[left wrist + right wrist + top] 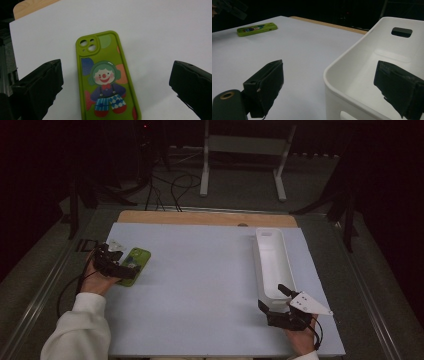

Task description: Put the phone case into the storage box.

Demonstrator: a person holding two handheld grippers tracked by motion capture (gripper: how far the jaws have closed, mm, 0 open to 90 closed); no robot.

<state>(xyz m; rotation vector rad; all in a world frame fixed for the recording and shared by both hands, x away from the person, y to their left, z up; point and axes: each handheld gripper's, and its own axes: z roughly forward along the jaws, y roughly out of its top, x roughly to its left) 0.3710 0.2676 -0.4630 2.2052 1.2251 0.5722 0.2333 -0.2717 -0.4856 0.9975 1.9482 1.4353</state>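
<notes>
The pale blue surface [210, 285] carries a long white plastic bin [272, 262]; far left of it lies a green clown-print phone case [106, 77]. The left hand-held gripper [116, 82] straddles the case, jaws wide; the right hand-held gripper [332, 85] gapes wide across the bin's near corner.

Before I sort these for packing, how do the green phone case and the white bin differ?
The phone case is bright green with a clown picture; the white bin is plain. The phone case lies flat and thin on the board; the bin is a deep, open, empty trough with handle slots. The case sits between the open left gripper jaws; the bin's near end sits between the right gripper jaws. Both rest on the white board.
</notes>
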